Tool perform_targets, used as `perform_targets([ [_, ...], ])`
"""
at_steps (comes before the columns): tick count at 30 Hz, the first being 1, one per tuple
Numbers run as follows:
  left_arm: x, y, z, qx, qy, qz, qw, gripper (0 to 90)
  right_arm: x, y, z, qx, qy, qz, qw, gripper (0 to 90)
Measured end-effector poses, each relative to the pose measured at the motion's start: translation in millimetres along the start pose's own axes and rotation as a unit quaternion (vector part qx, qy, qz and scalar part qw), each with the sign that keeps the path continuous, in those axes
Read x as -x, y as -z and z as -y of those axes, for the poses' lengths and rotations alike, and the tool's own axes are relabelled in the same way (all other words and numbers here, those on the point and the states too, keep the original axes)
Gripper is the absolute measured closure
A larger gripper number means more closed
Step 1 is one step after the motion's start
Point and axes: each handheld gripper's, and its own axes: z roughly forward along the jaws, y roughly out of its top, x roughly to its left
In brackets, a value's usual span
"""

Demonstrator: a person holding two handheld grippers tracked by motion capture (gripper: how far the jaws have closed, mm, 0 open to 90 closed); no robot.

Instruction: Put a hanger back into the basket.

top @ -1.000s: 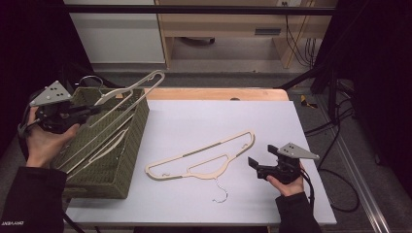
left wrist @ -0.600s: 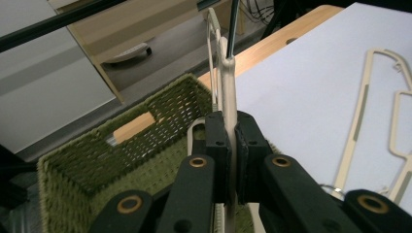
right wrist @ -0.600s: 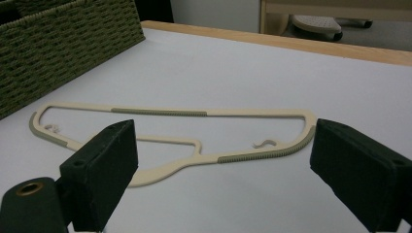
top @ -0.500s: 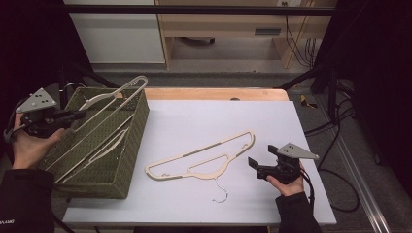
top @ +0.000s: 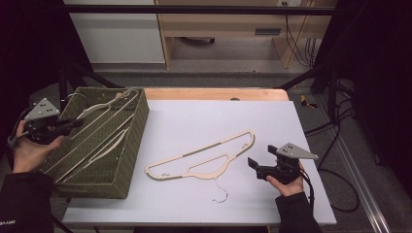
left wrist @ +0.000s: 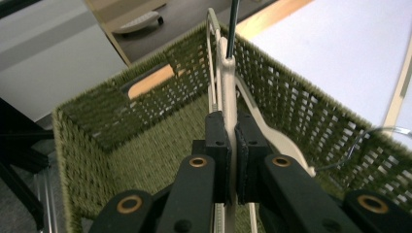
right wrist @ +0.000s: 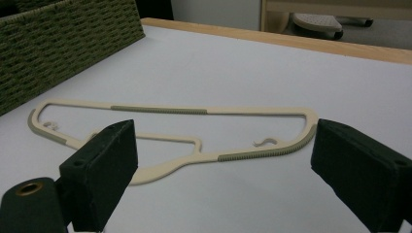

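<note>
Black rubber pads (left wrist: pixel 217 141) of the left gripper (left wrist: pixel 232 145) are pressed tight on the cream bar of a hanger (left wrist: pixel 224 73), which runs straight up between them toward the far wall of the green woven basket (left wrist: pixel 121 111). Seen from above, that gripper (top: pixel 65 125) sits over the basket's near-left rim (top: pixel 141 104), the person's left hand (top: pixel 29 145) wrapped round its body, and the pinched hanger (top: pixel 109 104) lies slanted across the basket with its far end resting near the back corner; more cream hangers lie under it, though I cannot count them. Over on the other side, the right gripper (right wrist: pixel 223 160) has its two pads (right wrist: pixel 104 167) spread wide with nothing between them, hovering low over the white table (right wrist: pixel 243 68). Just ahead of it a second cream hanger (right wrist: pixel 194 110) lies flat on the tabletop, apart from the pads. From the high view this loose hanger (top: pixel 199 154) lies at a slant in the middle of the table (top: pixel 204 116), its wire hook (top: pixel 221 191) toward the near edge, between the basket and the right gripper (top: pixel 257 165), which the right hand (top: pixel 286 182) holds just beside the hanger's right end.
</note>
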Motion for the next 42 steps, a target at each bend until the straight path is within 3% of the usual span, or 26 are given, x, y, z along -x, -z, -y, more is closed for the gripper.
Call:
perform_targets([
  [1, 2.9, -5.0, 6.0, -0.01, -0.003, -0.001, 0.9999, 85.9, 0.0, 0.7, 0.0, -0.002, 0.0, -0.002, 1.0, 10.3],
  [7, 13.5, -19.4, 12.8, -0.012, -0.018, -0.006, 0.9997, 85.8, -0.4, 0.4, 0.0, -0.001, 0.0, -0.002, 1.0, 10.3],
  [16, 22.6, -42.8, 36.6, -0.04, 0.001, -0.004, 0.9992, 85.7, -0.6, 1.2, -0.4, 0.001, -0.005, 0.0, 1.0, 10.3],
  [17, 24.6, -44.3, 39.0, -0.057, -0.005, -0.008, 0.9984, 85.2, -0.4, 0.9, 0.0, -0.002, -0.001, -0.003, 1.0, 10.3],
  [22, 29.5, -47.4, 41.4, -0.072, 0.009, 0.006, 0.9974, 82.7, -2.4, -0.1, 0.0, -0.002, -0.003, -0.003, 1.0, 10.3],
  [24, 33.4, -49.3, 39.8, -0.088, 0.004, 0.02, 0.9959, 81.5, -2.4, -0.3, 0.1, -0.002, -0.002, -0.002, 1.0, 10.3],
  [26, 38.6, -51.0, 37.0, -0.106, -0.006, 0.022, 0.9941, 80.3, -2.3, 0.0, 0.2, -0.003, -0.001, -0.004, 1.0, 10.3],
  [33, 48.5, -56.2, 36.2, -0.137, 0.005, 0.047, 0.9895, 75.3, -3.4, 0.4, -0.1, -0.001, 0.002, -0.004, 1.0, 9.7],
  [42, 49.7, -38.3, 34.5, -0.12, 0.008, 0.053, 0.9914, 70.7, -5.3, 1.3, -1.4, 0.001, 0.004, -0.007, 1.0, 9.8],
])
